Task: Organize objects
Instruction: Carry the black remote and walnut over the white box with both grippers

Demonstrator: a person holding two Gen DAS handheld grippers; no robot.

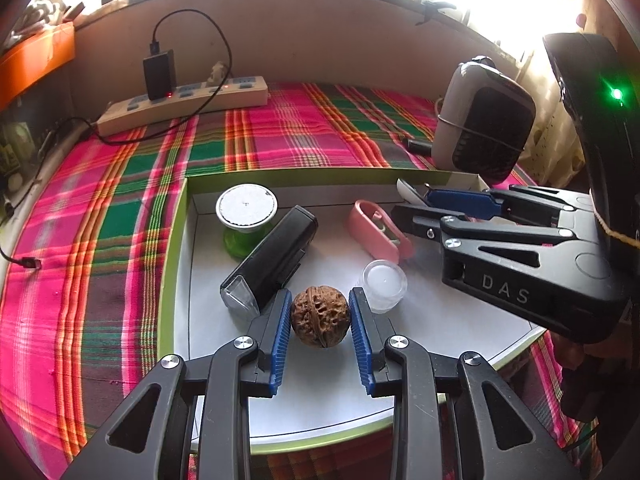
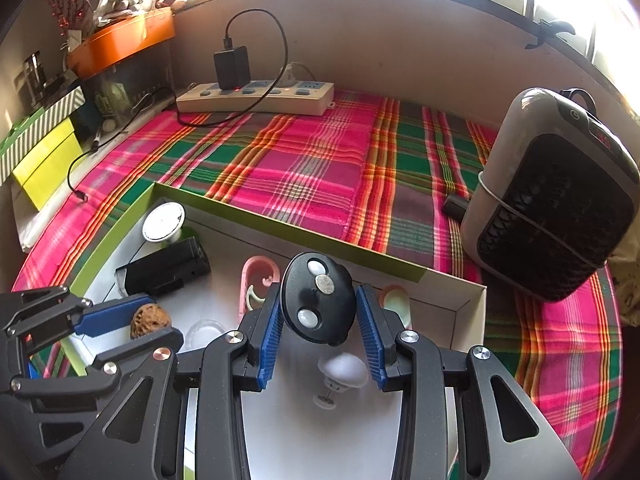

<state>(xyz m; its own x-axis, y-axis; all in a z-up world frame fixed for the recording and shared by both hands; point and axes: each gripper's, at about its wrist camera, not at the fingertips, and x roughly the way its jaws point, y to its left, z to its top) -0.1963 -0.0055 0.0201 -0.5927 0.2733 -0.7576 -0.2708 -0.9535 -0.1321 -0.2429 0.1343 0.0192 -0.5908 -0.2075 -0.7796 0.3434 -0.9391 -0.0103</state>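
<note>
so both grippers are down over the green-edged box (image 1: 172,240) sitting on the pink and green plaid cloth (image 1: 100,220)

left gripper (image 1: 320,316) has its blue pads pressed on either side of a walnut (image 1: 320,315), so it's clamped on that. The nut sits right between the fingertips, over the white floor of the box; can't tell if it's lifted or resting on it. Just ahead-left of the fingers lies a black rectangular gadget (image 1: 272,258) on a slant, and beyond that a green spool with a white cap (image 1: 246,210) in the far left corner of the box. Just ahead-right of the fingers is a small clear round container (image 1: 384,284), then a pink holder thing (image 1: 378,230) further out

right gripper (image 2: 320,304) is squeezing a black oval disc (image 2: 318,298) between its pads, and the disc has two whitish domes and a coin-like bit on its face. It's held tilted up above the box floor. Underneath it lies a white pin-like piece (image 2: 342,368), blurry. Off to its left you can see the left gripper with the walnut

outside the box, well ahead of both grippers, there's a power strip (image 2: 256,98) with a black charger (image 2: 232,66) plugged in, and off to the right a grey and black heater (image 2: 552,196) on the cloth
</note>
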